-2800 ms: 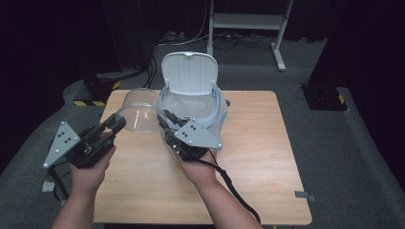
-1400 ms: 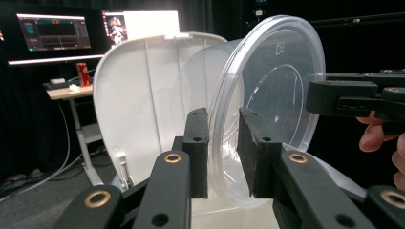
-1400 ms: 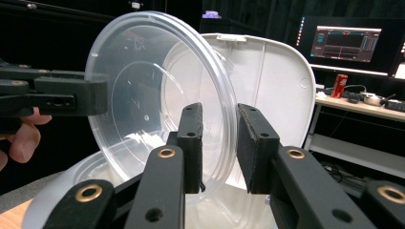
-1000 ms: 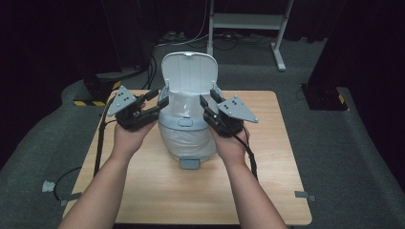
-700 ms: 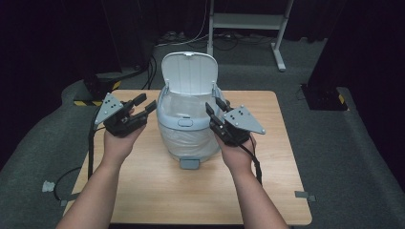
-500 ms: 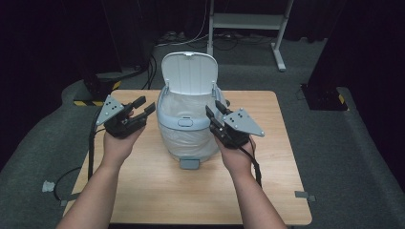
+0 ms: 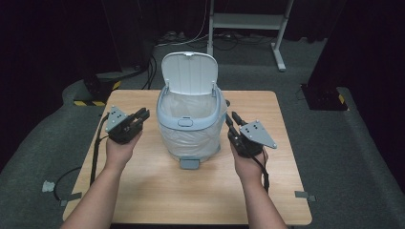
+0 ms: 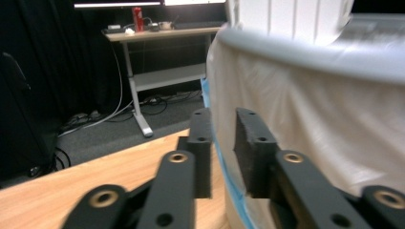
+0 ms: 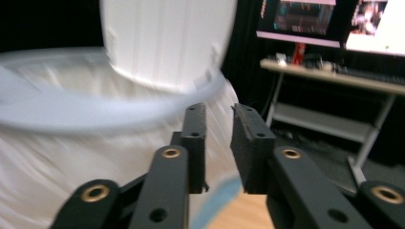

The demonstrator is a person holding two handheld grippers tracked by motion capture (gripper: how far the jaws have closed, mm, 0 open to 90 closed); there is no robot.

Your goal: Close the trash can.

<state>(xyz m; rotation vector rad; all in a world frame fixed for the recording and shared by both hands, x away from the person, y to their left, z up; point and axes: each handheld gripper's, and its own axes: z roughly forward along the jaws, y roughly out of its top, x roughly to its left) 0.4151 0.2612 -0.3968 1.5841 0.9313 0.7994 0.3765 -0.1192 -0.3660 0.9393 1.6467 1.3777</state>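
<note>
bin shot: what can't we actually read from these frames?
- Bin interior: in the high view the rim and white liner hide the bottom.
- Left gripper view: bin wall blurred, cut off at the right edge.
- Right gripper view: lid motion-blurred, top cut off.
- Pedal: too small for detail.

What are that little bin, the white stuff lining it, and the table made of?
The bin looks like moulded plastic, pale grey-blue with a smooth, matte surface and an upright hinged lid. The liner seems to be thin translucent plastic film: it wrinkles and is folded down over the outside. The table looks like light wood or wood-look laminate, with faint grain; which one is hard to say.
</note>
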